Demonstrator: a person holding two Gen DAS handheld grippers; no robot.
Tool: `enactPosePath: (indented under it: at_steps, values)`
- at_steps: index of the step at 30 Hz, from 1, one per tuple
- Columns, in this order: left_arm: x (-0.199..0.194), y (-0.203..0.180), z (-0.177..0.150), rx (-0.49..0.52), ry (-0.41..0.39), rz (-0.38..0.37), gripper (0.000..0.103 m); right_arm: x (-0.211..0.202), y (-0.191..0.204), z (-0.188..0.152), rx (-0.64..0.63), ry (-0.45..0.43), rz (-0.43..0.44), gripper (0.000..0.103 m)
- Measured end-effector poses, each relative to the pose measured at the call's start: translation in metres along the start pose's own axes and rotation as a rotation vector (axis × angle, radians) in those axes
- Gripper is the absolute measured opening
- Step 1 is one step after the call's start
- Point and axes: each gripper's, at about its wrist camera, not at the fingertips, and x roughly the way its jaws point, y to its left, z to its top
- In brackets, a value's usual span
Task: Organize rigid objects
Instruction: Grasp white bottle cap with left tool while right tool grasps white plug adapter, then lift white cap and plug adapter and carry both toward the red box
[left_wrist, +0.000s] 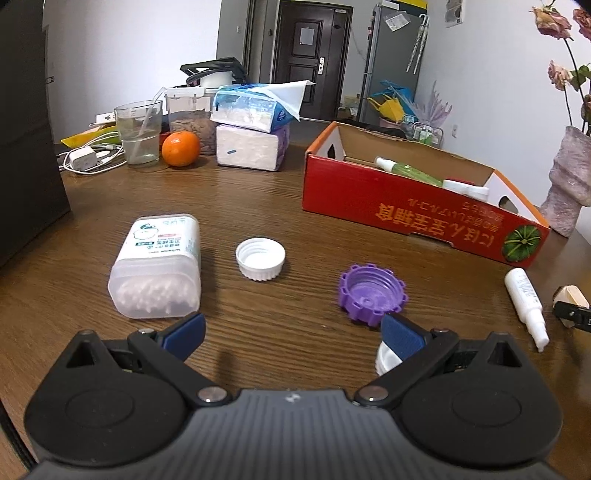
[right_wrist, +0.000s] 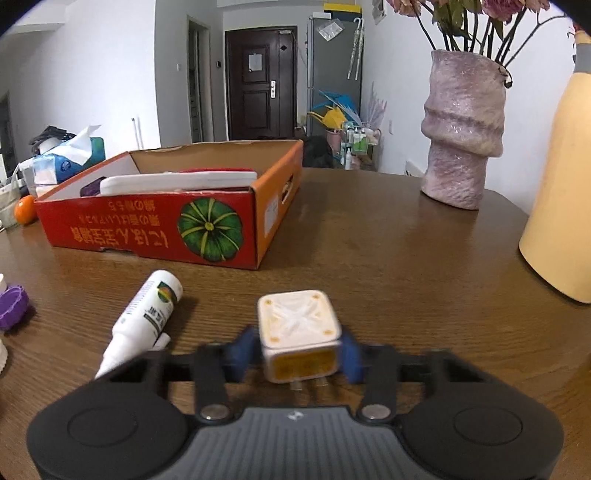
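Right wrist view shows the right hand-held gripper (right_wrist: 295, 354) clamped on a white cube plug (right_wrist: 300, 338), presumably bound for the red box (right_wrist: 155, 229) ahead-left, while the left hand-held gripper (left_wrist: 291, 332) gapes empty behind the purple cap (left_wrist: 371, 293).

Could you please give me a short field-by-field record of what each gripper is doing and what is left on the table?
left tongs: open, empty, above table
right tongs: shut on white cube
box: red cardboard, holds bottles
loose on table: purple cap, white cap, cotton swab box, white bottle
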Motion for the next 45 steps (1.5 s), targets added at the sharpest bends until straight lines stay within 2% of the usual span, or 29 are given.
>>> enactPosePath:
  at_steps: [11, 15, 17, 22, 27, 33, 35, 36, 45]
  values:
    - [0.007, 0.002, 0.009, 0.037, -0.045, 0.022, 0.103, -0.011, -0.005, -0.002, 0.034, -0.047, -0.005, 0.038]
    - [0.015, 0.008, 0.016, 0.021, -0.035, 0.021, 0.101, -0.015, -0.002, -0.003, 0.030, -0.071, -0.011, 0.038]
    - [0.020, 0.011, 0.021, 0.014, -0.030, 0.017, 0.095, -0.017, 0.000, -0.004, 0.028, -0.077, -0.017, 0.038]
    - [0.035, 0.012, 0.031, 0.033, -0.017, 0.026, 0.072, -0.020, 0.004, -0.004, 0.029, -0.087, -0.028, 0.038]
    - [0.053, 0.014, 0.036, 0.045, 0.024, 0.037, 0.061, -0.022, 0.008, -0.004, 0.032, -0.096, -0.034, 0.038]
    - [0.070, 0.021, 0.042, 0.038, 0.060, 0.037, 0.055, -0.024, 0.012, -0.003, 0.038, -0.106, -0.037, 0.038]
    - [0.073, 0.021, 0.042, 0.044, 0.066, 0.030, 0.049, -0.024, 0.013, -0.003, 0.039, -0.111, -0.039, 0.038]
    - [0.074, 0.021, 0.043, 0.047, 0.072, 0.023, 0.042, -0.025, 0.014, -0.003, 0.040, -0.114, -0.040, 0.038]
    - [0.070, 0.021, 0.043, 0.044, 0.053, 0.008, 0.041, -0.032, 0.018, -0.004, 0.051, -0.140, -0.032, 0.038]
